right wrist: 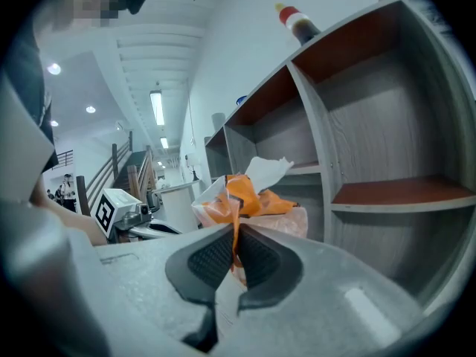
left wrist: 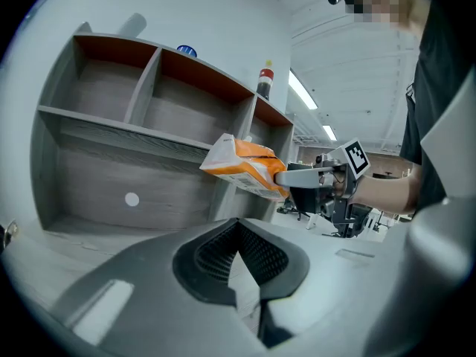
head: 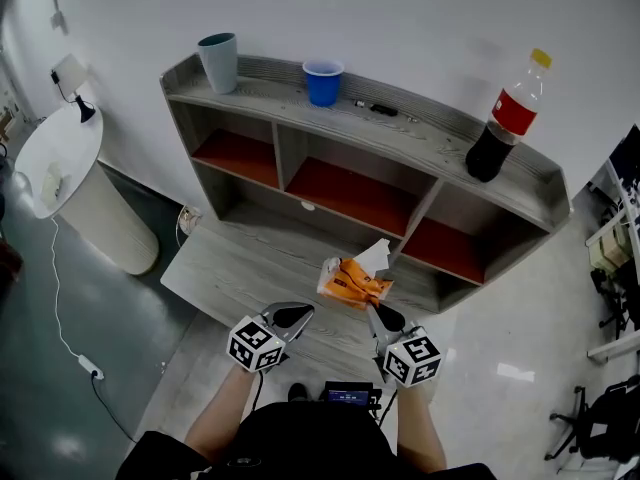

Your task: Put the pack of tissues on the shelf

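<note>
The pack of tissues (head: pixel 354 281) is orange and clear, with a white tissue sticking out of its top. It hangs above the lower board of the grey wooden shelf (head: pixel 412 144), in front of the middle compartment. My right gripper (head: pixel 384 319) is shut on the near edge of the pack (right wrist: pixel 253 199), its jaws pinching the orange wrapper. My left gripper (head: pixel 295 316) hangs beside it to the left, shut with nothing between its jaws (left wrist: pixel 239 238). The left gripper view shows the pack (left wrist: pixel 245 166) held out by the right gripper (left wrist: pixel 316 178).
On the shelf's top board stand a teal cup (head: pixel 219 61), a blue cup (head: pixel 323 81), a black pen (head: pixel 381 109) and a cola bottle (head: pixel 508 120). Three red-backed compartments lie below. A white round table (head: pixel 62 158) is at the left, chair legs at the right.
</note>
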`<state>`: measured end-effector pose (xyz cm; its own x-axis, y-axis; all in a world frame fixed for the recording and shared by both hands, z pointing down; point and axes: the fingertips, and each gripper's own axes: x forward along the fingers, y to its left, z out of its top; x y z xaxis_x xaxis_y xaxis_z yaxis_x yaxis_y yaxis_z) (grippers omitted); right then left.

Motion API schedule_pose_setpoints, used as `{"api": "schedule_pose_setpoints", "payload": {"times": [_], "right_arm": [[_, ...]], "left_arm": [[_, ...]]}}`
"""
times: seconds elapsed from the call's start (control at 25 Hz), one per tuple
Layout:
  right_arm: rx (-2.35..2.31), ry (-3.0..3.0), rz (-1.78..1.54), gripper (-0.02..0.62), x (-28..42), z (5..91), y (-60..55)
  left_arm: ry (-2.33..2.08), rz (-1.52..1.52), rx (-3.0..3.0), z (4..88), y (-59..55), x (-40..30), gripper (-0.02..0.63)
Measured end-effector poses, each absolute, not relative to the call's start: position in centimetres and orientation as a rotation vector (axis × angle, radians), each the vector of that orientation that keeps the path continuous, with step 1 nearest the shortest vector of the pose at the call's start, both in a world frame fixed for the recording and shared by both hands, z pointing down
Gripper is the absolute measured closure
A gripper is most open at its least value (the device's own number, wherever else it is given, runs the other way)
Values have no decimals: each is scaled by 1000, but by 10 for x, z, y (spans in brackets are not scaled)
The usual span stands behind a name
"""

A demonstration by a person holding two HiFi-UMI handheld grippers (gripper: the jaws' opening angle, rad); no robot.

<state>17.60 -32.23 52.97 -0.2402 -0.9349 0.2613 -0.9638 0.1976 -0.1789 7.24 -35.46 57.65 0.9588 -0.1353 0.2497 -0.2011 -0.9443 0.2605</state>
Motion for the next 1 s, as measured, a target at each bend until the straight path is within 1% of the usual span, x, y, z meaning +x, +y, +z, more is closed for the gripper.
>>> {"api": "schedule_pose_setpoints", "payload": {"times": [0.44,1.0], "right_arm": [[1838,-2387,475,589,178,532,-323],[1770,-2447,451,589,190,523,-320]], "left_arm": [[-244,319,2829,570,-350,73,606],[-437,209,2831,544,-358,73,604]]}}
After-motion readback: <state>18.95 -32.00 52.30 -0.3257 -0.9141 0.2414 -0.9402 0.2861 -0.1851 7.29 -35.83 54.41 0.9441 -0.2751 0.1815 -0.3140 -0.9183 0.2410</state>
